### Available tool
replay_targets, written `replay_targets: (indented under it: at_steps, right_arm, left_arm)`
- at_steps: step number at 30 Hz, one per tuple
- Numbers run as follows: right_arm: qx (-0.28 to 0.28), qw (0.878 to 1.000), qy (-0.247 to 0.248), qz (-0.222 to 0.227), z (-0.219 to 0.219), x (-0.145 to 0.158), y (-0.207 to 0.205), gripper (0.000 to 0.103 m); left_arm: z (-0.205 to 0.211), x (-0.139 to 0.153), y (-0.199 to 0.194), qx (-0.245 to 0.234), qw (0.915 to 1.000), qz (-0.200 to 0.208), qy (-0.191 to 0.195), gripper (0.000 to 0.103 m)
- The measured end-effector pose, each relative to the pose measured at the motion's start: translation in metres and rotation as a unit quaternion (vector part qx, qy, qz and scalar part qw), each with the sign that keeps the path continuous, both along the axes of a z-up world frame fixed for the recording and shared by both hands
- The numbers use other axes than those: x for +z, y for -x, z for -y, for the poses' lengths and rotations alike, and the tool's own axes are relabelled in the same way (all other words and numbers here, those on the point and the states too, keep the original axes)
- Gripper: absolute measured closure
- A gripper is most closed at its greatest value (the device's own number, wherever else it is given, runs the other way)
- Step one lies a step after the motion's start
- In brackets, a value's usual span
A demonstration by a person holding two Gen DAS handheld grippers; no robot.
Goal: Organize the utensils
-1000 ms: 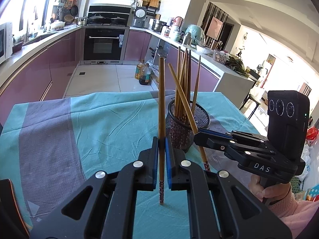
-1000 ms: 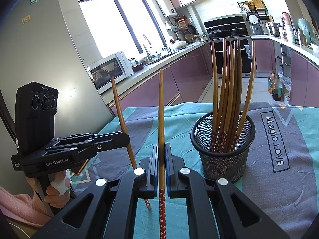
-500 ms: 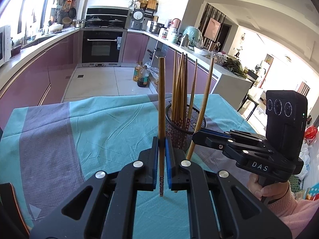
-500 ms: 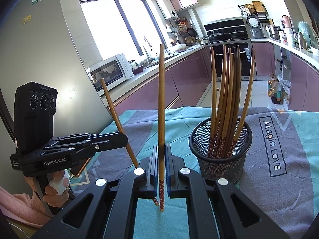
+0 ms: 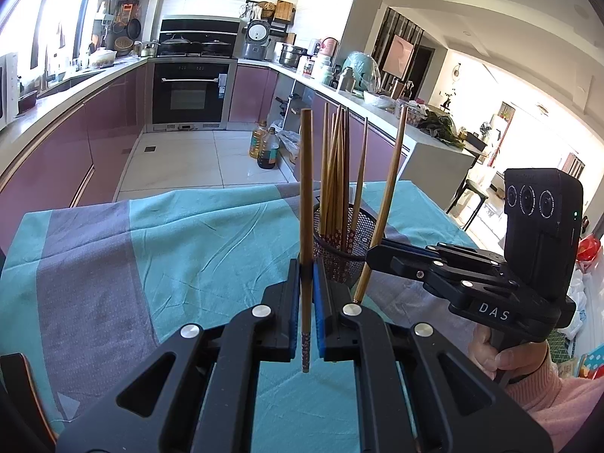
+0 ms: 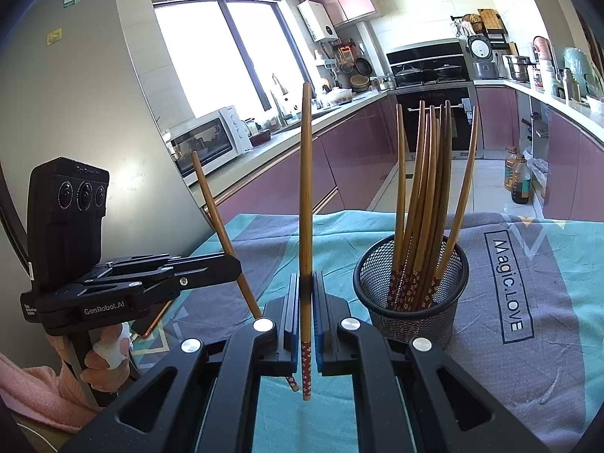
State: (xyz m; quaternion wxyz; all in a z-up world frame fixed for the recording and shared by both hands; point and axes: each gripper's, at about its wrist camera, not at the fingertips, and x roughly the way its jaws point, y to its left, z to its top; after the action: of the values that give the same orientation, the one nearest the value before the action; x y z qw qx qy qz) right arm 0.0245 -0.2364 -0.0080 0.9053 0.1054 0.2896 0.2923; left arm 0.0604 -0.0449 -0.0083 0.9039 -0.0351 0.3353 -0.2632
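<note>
My left gripper [image 5: 306, 277] is shut on one wooden chopstick [image 5: 305, 188], which stands upright with its patterned tip just above the cloth. To its right, my right gripper [image 5: 372, 255] is shut on a second chopstick [image 5: 385, 204] that leans to the right. In the right wrist view, the right gripper [image 6: 306, 292] holds its chopstick [image 6: 305, 188] upright. The left gripper [image 6: 236, 268] grips a slanted chopstick [image 6: 215, 207] at the left. A black mesh cup [image 5: 341, 264] [image 6: 411, 302] with several chopsticks stands just beyond both grippers.
A teal and grey tablecloth [image 5: 170, 249] [image 6: 547, 358] covers the table. A flat orange-edged object [image 6: 151, 324] lies near the left hand. A grey panel [image 6: 94, 113] rises left of the table. The kitchen floor drops away past the far edge.
The chopstick in my right gripper has swung from leaning left to leaning right in the left wrist view, and it now sits higher between the jaws. The left gripper has stayed put.
</note>
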Motion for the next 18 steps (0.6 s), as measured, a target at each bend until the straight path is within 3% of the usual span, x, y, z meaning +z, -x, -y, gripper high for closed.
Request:
replay_targets:
  at_steps: [18]
  right_arm:
    - [-0.01,1.0,0.0,0.008,0.0076,0.0059,0.001,0.098]
  left_arm:
    - [0.0034,0.0085,0.0014,-0.004,0.9999,0.013,0.001,0.096]
